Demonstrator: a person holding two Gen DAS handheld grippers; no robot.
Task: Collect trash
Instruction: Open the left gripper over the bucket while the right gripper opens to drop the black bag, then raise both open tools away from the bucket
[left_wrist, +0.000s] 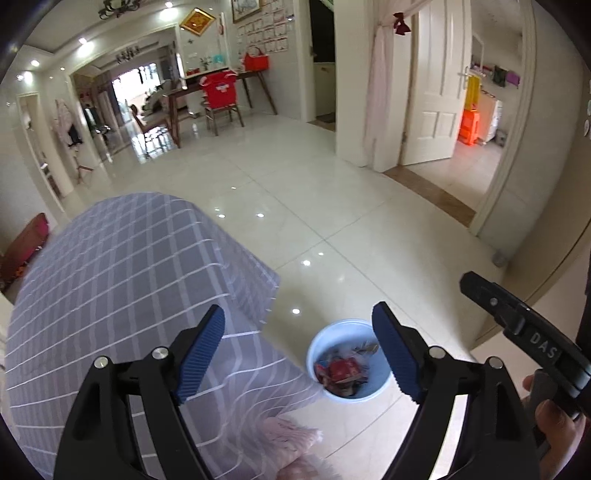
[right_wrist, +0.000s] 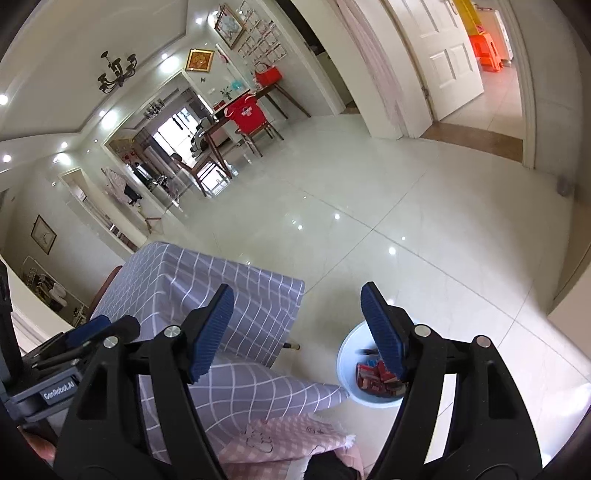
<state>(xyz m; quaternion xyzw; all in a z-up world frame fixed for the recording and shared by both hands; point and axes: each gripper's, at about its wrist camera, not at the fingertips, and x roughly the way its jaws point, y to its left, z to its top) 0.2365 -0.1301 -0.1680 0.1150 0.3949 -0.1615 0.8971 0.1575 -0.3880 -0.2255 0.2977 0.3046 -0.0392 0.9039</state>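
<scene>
A light blue bin (left_wrist: 317, 350) stands on the tiled floor beside the table, with red wrappers and other trash (left_wrist: 341, 371) inside. It also shows in the right wrist view (right_wrist: 349, 354), with red wrappers (right_wrist: 373, 374) in it. My left gripper (left_wrist: 301, 354) is open and empty, held above the table corner and the bin. My right gripper (right_wrist: 299, 328) is open and empty, held above the same spot. The right gripper's body shows at the right edge of the left wrist view (left_wrist: 517, 325). The left gripper's body shows at the left of the right wrist view (right_wrist: 62, 365).
A table under a purple checked cloth (left_wrist: 122, 280) fills the left; it also shows in the right wrist view (right_wrist: 207, 280). A pink cloth (right_wrist: 280, 439) lies at its near edge. Glossy floor tiles (left_wrist: 332, 206) stretch ahead. A wooden table and red-covered chair (left_wrist: 219, 92) stand far back. A white door (left_wrist: 436, 85) is open at right.
</scene>
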